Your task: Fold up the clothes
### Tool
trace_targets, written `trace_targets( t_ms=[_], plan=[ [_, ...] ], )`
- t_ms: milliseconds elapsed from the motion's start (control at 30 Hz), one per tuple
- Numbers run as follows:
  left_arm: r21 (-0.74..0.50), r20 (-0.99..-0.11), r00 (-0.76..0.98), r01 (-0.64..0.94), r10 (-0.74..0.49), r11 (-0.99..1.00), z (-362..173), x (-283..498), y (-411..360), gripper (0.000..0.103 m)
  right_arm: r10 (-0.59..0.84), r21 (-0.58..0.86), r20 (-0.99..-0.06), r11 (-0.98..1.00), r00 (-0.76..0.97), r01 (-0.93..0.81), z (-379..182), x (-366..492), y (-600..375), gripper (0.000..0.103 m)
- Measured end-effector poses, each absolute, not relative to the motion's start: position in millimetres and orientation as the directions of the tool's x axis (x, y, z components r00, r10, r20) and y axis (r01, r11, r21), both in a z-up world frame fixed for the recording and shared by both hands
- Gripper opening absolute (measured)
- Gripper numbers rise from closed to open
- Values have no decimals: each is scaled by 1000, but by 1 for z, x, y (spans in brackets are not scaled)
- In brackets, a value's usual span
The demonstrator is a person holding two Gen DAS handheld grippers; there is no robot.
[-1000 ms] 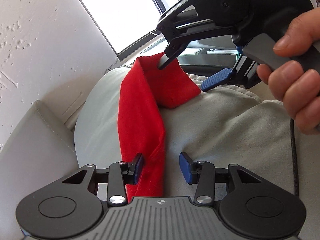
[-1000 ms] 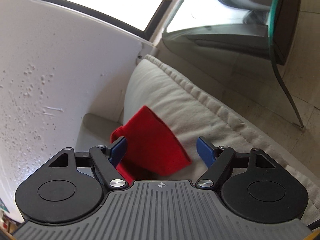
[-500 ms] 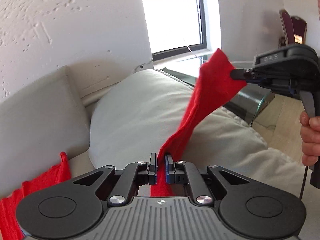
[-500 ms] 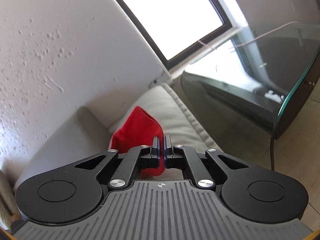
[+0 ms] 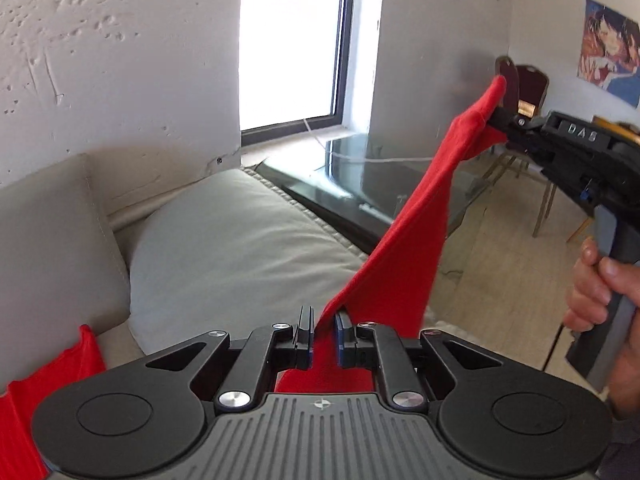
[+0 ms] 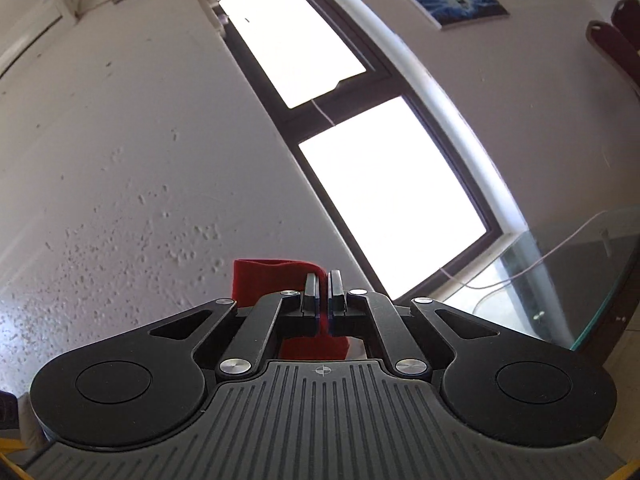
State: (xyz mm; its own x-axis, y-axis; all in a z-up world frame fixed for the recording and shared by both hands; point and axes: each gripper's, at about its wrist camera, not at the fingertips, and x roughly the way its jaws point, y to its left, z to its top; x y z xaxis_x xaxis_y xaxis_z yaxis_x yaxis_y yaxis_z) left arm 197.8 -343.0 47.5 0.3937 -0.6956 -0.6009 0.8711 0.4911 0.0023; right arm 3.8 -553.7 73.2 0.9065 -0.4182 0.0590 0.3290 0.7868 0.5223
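Grey sofa cushion (image 5: pixel 240 248), glass table (image 5: pixel 360 168)

You see a red garment (image 5: pixel 408 240) of soft matt knit cloth, each tool (image 5: pixel 323 330) in matt black plastic with shiny metal screws, a rough plastered wall (image 5: pixel 100 60), and a glossy, probably glass, tabletop (image 5: pixel 360 172).

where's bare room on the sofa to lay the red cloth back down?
The pale cushion is bare from the backrest to its seam by the glass table. Crowded: the near right, where the cloth hangs taut between the left tongs and right tongs, and the lower left, where more red fabric lies.
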Motion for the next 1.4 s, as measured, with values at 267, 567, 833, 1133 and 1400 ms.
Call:
trace_targets(
  t_ms=[267,567,833,1133,1400],
  plan=[
    [235,-672,580,756,-459,611,-24,260,-425,25,-472,537,-198,681,859,498,21,75,-594,8],
    [134,-712,609,607,-350,783,-44,293,-418,47,-512,563,-350,554,784,613,-7,91,-624,74],
    [33,-693,481,765,-537,643,-17,203,-342,49,-168,742,-476,450,863,497,-61,107,-658,39],
    [307,-653,600,767,-462,563,-68,140,-366,42,-41,861,-433,274,900,427,-107,129,-680,36],
    [291,-692,536,820,-483,492,-73,161,-401,0,-162,809,-340,452,926,376,-79,142,-683,4]
  ],
)
